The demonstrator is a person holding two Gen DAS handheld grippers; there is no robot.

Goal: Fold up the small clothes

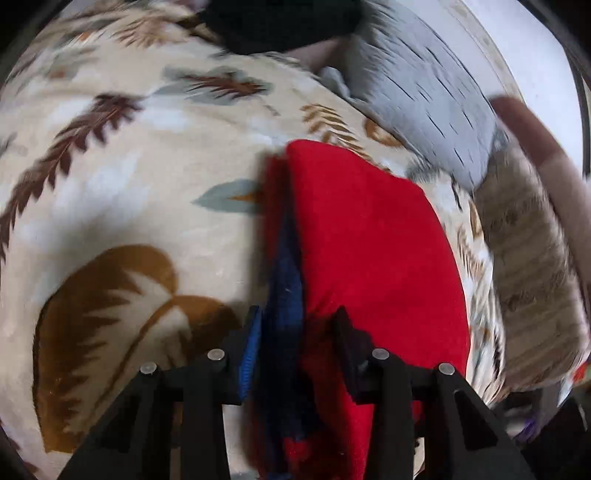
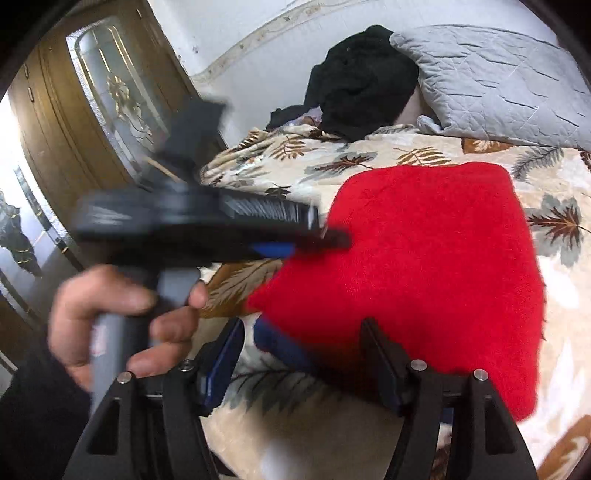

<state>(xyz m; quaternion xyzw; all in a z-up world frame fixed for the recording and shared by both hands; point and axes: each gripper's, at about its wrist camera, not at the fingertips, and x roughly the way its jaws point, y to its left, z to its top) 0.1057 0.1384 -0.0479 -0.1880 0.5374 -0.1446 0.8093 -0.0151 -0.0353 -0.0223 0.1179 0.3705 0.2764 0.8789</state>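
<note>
A folded red garment [image 1: 369,240] [image 2: 424,258] with a dark blue inner layer [image 1: 284,280] lies on a leaf-print blanket [image 1: 129,166] [image 2: 554,295]. My left gripper [image 1: 299,332] is shut on the garment's edge, red and blue cloth bunched tightly between its pads. The right wrist view shows this gripper [image 2: 332,236] from the side, a hand [image 2: 110,314] on its handle and its tips at the garment's left edge. My right gripper [image 2: 301,350] stands open over the garment's near corner, where the blue edge [image 2: 280,343] lies loosely between its fingers.
A grey quilted pillow [image 2: 498,85] [image 1: 417,99] and a heap of black clothing [image 2: 362,81] [image 1: 280,22] lie at the head of the bed. A wooden door with glass [image 2: 74,129] stands to the left. A beige patterned fabric [image 1: 524,266] sits to the garment's right.
</note>
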